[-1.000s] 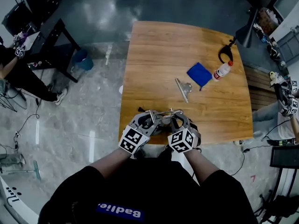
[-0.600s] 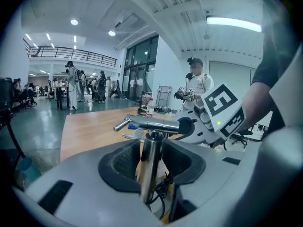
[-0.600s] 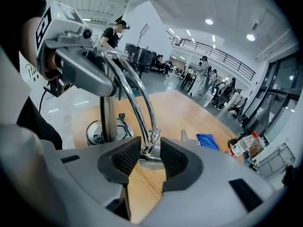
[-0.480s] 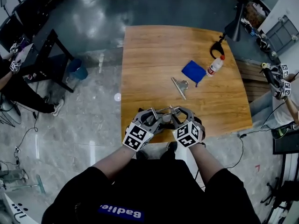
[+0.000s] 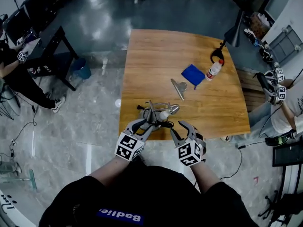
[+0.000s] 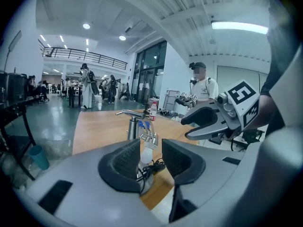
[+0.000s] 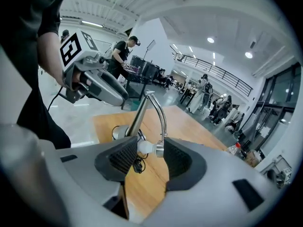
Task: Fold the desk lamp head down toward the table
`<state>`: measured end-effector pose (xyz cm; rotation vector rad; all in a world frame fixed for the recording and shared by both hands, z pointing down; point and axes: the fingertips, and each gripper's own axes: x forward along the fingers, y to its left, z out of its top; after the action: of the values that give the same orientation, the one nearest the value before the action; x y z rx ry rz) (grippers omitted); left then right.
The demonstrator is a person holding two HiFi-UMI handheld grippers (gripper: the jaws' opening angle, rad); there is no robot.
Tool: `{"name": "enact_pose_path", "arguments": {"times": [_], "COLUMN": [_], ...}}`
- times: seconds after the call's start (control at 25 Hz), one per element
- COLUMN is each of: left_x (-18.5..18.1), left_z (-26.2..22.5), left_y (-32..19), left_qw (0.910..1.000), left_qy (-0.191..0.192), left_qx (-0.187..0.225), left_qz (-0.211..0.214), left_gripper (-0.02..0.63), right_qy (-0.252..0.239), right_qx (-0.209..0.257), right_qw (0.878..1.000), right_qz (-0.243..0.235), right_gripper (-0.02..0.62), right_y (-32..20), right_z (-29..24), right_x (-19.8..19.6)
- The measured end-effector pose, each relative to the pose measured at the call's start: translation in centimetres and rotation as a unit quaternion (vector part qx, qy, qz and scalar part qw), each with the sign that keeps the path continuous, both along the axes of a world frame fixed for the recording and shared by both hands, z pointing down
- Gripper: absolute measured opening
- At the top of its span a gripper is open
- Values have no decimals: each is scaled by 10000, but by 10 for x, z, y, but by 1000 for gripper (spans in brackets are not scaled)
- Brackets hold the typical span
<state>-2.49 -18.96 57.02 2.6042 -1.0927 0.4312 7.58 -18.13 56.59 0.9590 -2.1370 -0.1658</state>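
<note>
- The lamp point(image 5: 158, 111) stands near the worktop's point(image 5: 161, 51) front edge, its thin neck arched over and the bulb hanging low beside the stem.
- The left claw point(image 5: 148, 121) is parted just beside the lamp's base, gripping nothing.
- The right claw point(image 5: 180, 126) is opening at the front edge, holding nothing, apart from the lamp.

Head view steeply above table point(image 5: 189, 46), gripper views low, close, sharing lamp point(image 5: 158, 111)
</note>
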Motion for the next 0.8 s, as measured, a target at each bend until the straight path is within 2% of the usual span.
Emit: {"name": "enact_pose_path", "arguments": {"times": [0.16, 0.4, 0.56, 0.8], "left_x": [12, 70, 101, 116], "left_z": [-10, -26, -54, -99], "left_y": [53, 140, 181, 225], "left_qw": [9995, 9975, 9985, 9969], "left_qy": [-36, 270, 354, 654], "left_qx": [46, -65, 130, 429], "left_qz": [-312, -656, -408, 100], "left_gripper": [135, 133, 133, 133], "right_qy": [-357, -935, -1673, -2707], "right_qx": [-1, -395, -698, -663], "right_qw": [9989, 9927, 9818, 9588], "right_qz": [-314, -646, -571, -557], "right_gripper": [161, 161, 161, 147], "right_y": [47, 131, 176, 209], "right_z": [-5, -8, -26, -86], "right_x": [21, 71, 82, 64]}}
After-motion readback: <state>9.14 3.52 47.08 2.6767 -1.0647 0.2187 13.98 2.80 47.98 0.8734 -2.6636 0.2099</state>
